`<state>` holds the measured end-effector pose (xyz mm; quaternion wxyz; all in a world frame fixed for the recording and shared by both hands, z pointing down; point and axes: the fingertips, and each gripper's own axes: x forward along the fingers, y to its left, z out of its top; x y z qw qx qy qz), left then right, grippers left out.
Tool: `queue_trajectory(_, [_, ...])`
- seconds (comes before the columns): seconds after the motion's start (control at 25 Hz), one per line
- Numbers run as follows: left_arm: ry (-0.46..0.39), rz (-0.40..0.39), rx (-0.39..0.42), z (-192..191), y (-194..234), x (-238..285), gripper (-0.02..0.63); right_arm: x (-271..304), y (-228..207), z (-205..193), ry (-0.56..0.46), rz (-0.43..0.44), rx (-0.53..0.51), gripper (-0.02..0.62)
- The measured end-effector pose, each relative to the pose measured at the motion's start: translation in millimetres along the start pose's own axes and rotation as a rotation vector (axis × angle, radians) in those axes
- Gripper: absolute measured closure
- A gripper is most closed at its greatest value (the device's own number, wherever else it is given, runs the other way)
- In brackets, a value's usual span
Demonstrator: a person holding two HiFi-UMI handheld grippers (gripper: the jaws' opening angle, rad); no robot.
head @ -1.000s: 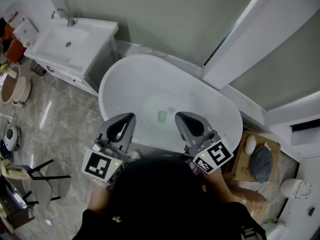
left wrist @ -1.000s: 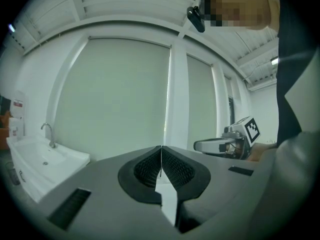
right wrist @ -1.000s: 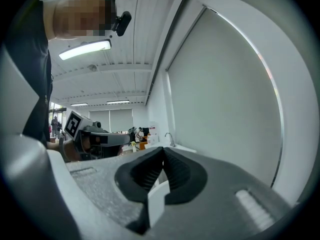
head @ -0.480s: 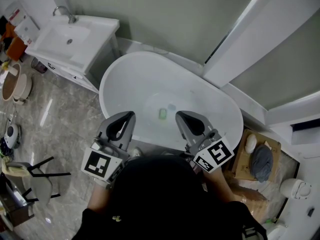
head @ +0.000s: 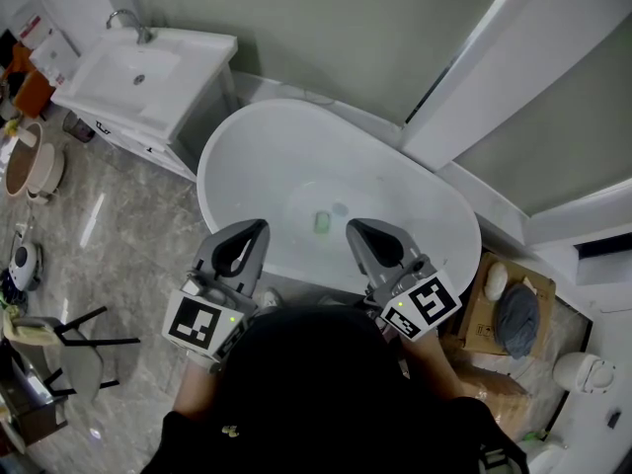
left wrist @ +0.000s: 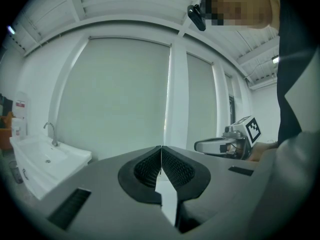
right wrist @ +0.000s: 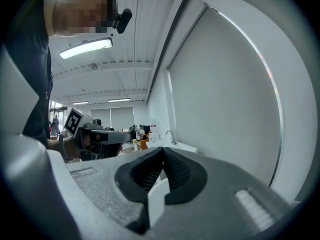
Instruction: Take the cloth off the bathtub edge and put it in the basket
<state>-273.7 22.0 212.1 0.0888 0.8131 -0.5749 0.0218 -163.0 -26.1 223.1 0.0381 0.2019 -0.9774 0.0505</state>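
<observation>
- Bathtub (head: 212,161), white and oval, fills the middle of the head view, running from upper left to lower right. A small green thing (head: 321,223) lies on its bottom, near the drain (head: 339,209).
- Left gripper (head: 255,231) is held over the tub's near edge and points across the basin. In the left gripper view its jaws are together, the ribbed pads (left wrist: 150,166) pressed on each other.
- Right gripper (head: 355,229) is alongside it over the same near edge, a little apart from it. Its jaws are likewise together, pad against pad, with only wall and window showing past the tips.
- Grey cloth (head: 515,322) lies crumpled on a brown box-like holder (head: 478,336) on the floor (head: 118,235), just past the tub's right end. A pale rounded thing (head: 495,281) sits beside it on the same holder. I cannot tell whether this holder is the basket.
- Sink cabinet (head: 148,77) with a tap (head: 126,23) stands at the tub's left end, against the wall.
- Person's dark sleeves and head fill the bottom of the head view, between and behind the two grippers.
</observation>
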Motion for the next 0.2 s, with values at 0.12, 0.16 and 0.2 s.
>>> queue_trajectory(0.12, [0.004,-0.004,0.001,-2.1,-1.1,-1.7,0.591,-0.4,1.9,-1.4,0.002,-0.001,-0.001,0.598])
queue_trajectory(0.16, [0.004,-0.006,0.002,-2.9,-1.2,-2.3,0.591,-0.2,2.7,-1.8,0.002,-0.001,-0.001,0.598])
queue_trajectory(0.2, [0.005,-0.007,0.002,-3.6,-1.3,-2.8,0.591,0.1,3.4,-2.3,0.002,-0.001,-0.001,0.598])
